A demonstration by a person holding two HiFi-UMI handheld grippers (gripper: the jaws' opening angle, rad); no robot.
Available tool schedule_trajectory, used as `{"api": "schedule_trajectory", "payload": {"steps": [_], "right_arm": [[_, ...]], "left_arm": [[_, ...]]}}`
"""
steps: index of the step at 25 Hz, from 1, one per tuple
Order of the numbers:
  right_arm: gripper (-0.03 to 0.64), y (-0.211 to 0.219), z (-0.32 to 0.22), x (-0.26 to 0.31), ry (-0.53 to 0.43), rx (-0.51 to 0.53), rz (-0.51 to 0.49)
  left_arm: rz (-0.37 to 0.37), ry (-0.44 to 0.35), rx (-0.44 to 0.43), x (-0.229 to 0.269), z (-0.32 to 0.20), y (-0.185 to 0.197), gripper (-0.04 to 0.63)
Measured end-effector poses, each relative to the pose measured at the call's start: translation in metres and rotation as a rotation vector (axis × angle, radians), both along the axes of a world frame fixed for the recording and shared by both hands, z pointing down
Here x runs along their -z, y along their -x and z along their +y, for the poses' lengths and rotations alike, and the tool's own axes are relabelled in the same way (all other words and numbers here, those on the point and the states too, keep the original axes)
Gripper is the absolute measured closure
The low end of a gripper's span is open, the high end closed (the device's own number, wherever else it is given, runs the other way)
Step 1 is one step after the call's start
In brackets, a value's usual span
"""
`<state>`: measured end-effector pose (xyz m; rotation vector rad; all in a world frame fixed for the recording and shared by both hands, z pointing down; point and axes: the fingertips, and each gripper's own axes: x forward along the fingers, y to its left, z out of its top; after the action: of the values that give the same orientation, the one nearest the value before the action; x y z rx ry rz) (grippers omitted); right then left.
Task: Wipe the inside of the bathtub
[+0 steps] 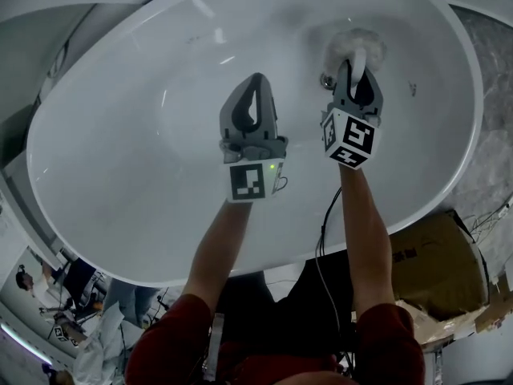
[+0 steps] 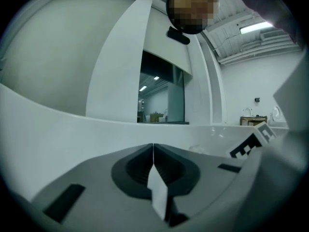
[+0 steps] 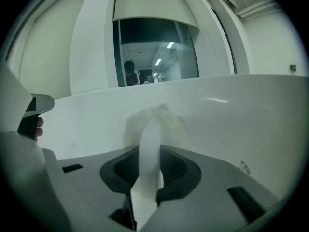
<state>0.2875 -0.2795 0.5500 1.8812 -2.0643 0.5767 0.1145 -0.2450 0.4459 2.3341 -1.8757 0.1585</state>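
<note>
White oval bathtub [image 1: 144, 159] filled most of the head view, seen from above; cardboard box [image 1: 433, 263] sat on the floor beyond its lower right rim.

Pose: both bare forearms reached forward over the near rim into the tub, roughly parallel, red sleeves [image 1: 172, 335] at the upper arms. Left forearm [image 1: 220, 247] angled slightly toward centre; right forearm [image 1: 365, 231] ran nearly straight ahead and extended further in.

Left gripper [image 1: 255, 87]: held above the middle of the tub floor, marker cube [image 1: 247, 180] facing up toward the camera. In the left gripper view the left gripper [image 2: 153, 149] had its jaws pressed together along a thin seam, nothing between them. It pointed at the tub's far inner wall [image 2: 58, 129], apart from it.

Right gripper [image 1: 353, 74]: just beside the left one and ahead of it, its own marker cube [image 1: 349, 137] tilted. Jaws clamped on the white handle [image 3: 148, 149] of a scrubber; handle stood upright between the jaws and curved forward. Fluffy pale scrubber head [image 1: 353, 45] rested against the inner wall at the far end of the tub, just beside a small metal fitting [image 1: 327, 79]. Right gripper view confirmed the head [image 3: 159, 120] touching the wall directly ahead of the right gripper [image 3: 149, 153].

Dark speck noted on the wall to the right of the scrubber [image 1: 414, 91]; nature not discernible.
</note>
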Motion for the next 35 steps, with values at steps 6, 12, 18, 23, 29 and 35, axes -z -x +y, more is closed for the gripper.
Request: {"api": "schedule_trajectory", "payload": {"steps": [6,12,18,23,29,35], "right_arm": [[0.523,-0.013,-0.053,-0.027,-0.012,-0.021,0.03],[0.523,-0.017,-0.085,-0.046,-0.007,-0.029,0.008],[0.521,-0.013,-0.091,-0.052,-0.042,-0.024,0.04],[0.52,-0.008,-0.094,-0.052,-0.051,-0.059,0.056],[0.522,0.018,-0.098,-0.053,-0.049,-0.046,0.071],[0.52,0.071,-0.097,-0.059,-0.038,-0.057,0.043]], "left_arm": [[0.019,0.024,0.004,-0.019,-0.017,-0.012,0.578],[0.017,0.055,0.004,-0.041,-0.017,-0.022,0.578],[0.011,0.088,-0.013,-0.061,-0.008,-0.024,0.578],[0.021,0.079,0.006,-0.064,-0.004,-0.013,0.578],[0.021,0.077,0.048,-0.063,0.006,0.023,0.578],[0.012,0.093,0.108,-0.07,0.024,0.08,0.578]]}}
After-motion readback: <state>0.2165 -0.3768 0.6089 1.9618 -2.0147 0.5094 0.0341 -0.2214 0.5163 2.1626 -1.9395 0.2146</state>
